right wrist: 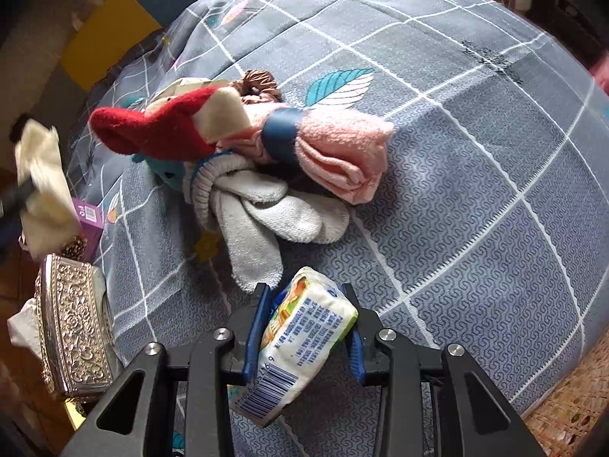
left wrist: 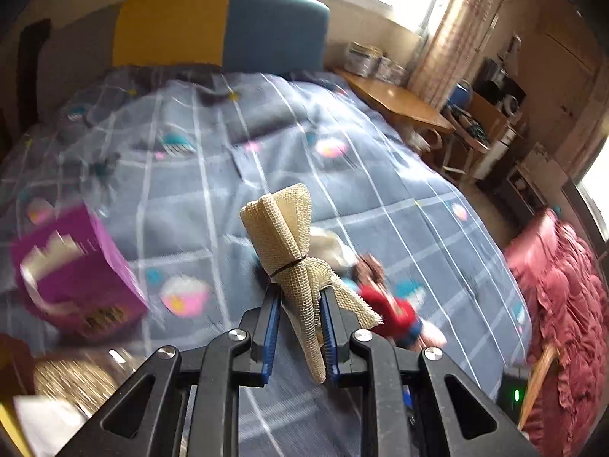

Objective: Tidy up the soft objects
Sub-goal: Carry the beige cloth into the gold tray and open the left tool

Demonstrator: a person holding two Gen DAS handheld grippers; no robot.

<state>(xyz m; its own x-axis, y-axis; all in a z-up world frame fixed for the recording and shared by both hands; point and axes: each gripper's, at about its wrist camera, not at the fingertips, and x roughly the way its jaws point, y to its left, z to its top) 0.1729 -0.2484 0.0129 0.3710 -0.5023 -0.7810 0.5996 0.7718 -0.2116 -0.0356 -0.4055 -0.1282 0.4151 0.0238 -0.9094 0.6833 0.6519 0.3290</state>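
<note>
The right claw (right wrist: 304, 327) grips a tissue pack (right wrist: 300, 339) crosswise. The soft pile (right wrist: 247, 152) lies ahead on the bed (right wrist: 475, 190). The left claw (left wrist: 300, 323) is clamped on a mesh roll (left wrist: 289, 243).

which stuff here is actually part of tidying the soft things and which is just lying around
Part of the job:
- beige mesh cloth, held in the left gripper
- tissue pack, in the right gripper
- pink towel
- grey socks
- red plush toy

Just lying about:
- purple box
- silver embossed box
- wooden desk
</note>
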